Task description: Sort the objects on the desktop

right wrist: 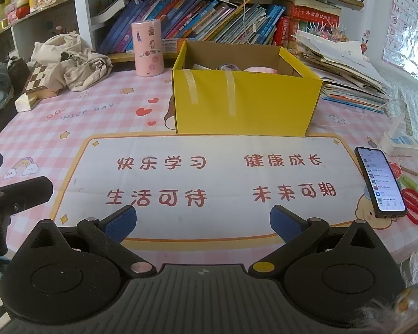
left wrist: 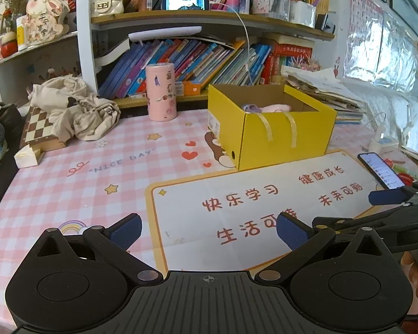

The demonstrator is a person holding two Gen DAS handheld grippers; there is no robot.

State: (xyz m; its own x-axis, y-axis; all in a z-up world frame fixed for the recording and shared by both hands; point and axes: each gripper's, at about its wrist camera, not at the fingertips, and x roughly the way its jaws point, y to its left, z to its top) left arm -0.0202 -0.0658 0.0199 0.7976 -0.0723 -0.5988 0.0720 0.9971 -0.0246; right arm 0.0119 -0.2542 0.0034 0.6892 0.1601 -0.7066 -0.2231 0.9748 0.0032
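Pink-checked cloth (left wrist: 69,194) is spread over a cluttered desk, backed by shelves of books (left wrist: 197,61), as seen from the left wrist view. An open yellow cardboard box (left wrist: 281,136) is set at the far edge of a white mat with red characters (left wrist: 264,208); pale pink and lilac items (left wrist: 267,108) are glimpsed inside, too hidden to be identified. A pink cylindrical tin (left wrist: 161,91) is stood upright left of the box, well apart from it. The left gripper (left wrist: 209,229) is held low over the mat, its jaws spread wide with nothing between them.

From the right wrist view, the box (right wrist: 245,105) is faced squarely, two tape strips on its front. A lit phone (right wrist: 380,181) is laid at the mat's right edge, red scissors (right wrist: 413,206) just beside it. The right gripper (right wrist: 203,221) is poised above the mat's near border, jaws apart and unoccupied.
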